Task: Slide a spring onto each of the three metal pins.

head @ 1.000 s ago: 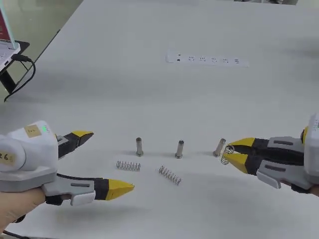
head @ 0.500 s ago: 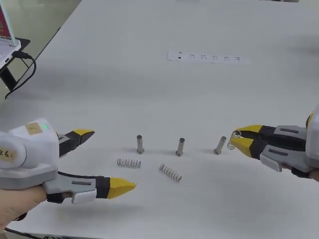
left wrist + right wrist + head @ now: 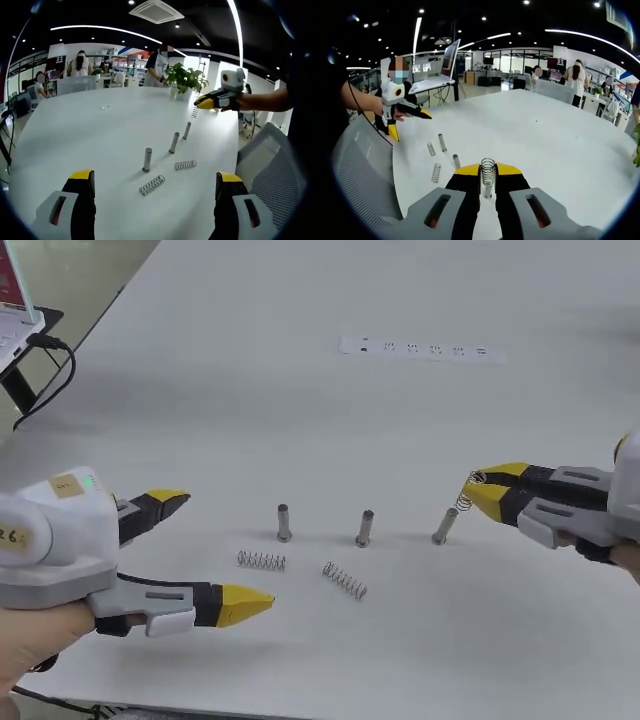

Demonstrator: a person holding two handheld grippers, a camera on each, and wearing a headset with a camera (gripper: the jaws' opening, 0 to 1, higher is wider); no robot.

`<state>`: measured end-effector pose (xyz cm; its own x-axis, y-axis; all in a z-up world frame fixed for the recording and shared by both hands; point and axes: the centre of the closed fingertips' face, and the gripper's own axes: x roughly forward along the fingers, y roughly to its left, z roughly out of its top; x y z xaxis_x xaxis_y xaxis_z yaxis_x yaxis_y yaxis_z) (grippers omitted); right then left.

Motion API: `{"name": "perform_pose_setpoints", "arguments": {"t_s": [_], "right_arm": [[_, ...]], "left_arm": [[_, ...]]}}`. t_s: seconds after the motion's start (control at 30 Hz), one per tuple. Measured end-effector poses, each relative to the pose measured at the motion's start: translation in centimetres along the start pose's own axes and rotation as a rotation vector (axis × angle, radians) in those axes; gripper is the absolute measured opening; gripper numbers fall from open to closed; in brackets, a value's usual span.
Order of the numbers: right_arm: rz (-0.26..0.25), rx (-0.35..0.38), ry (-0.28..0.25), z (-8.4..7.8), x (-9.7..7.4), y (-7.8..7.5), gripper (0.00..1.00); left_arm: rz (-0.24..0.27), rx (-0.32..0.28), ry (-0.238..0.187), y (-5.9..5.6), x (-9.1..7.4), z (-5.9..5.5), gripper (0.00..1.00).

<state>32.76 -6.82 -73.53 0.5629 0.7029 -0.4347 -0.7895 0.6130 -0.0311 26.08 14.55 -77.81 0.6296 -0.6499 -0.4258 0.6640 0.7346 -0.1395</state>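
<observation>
Your right gripper [image 3: 480,488] is clamped on 1 spring [image 3: 488,176], held just above the head of the right-hand pin [image 3: 442,526]. Line the coil's open end up with the pin tip. The pin seems to lean, so match its angle, and ease your squeeze only once the coil has slipped over.

Your left gripper [image 3: 222,550] hangs wide open and empty.

Count: 3 pins, all bare, and 3 springs. The other 2 lie on the table [image 3: 300,420]: a left spring [image 3: 261,560] before the left pin [image 3: 284,522], and a slanted spring [image 3: 344,580] before the middle pin [image 3: 365,527].
</observation>
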Motion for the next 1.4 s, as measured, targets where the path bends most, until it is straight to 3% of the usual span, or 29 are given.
{"name": "perform_pose_setpoints", "arguments": {"t_s": [1.4], "right_arm": [[0.007,0.055,0.029,-1.5,1.2,-0.1,0.07]], "left_arm": [[0.006,-0.013,0.001,0.1,-0.2,-0.2,0.98]]}}
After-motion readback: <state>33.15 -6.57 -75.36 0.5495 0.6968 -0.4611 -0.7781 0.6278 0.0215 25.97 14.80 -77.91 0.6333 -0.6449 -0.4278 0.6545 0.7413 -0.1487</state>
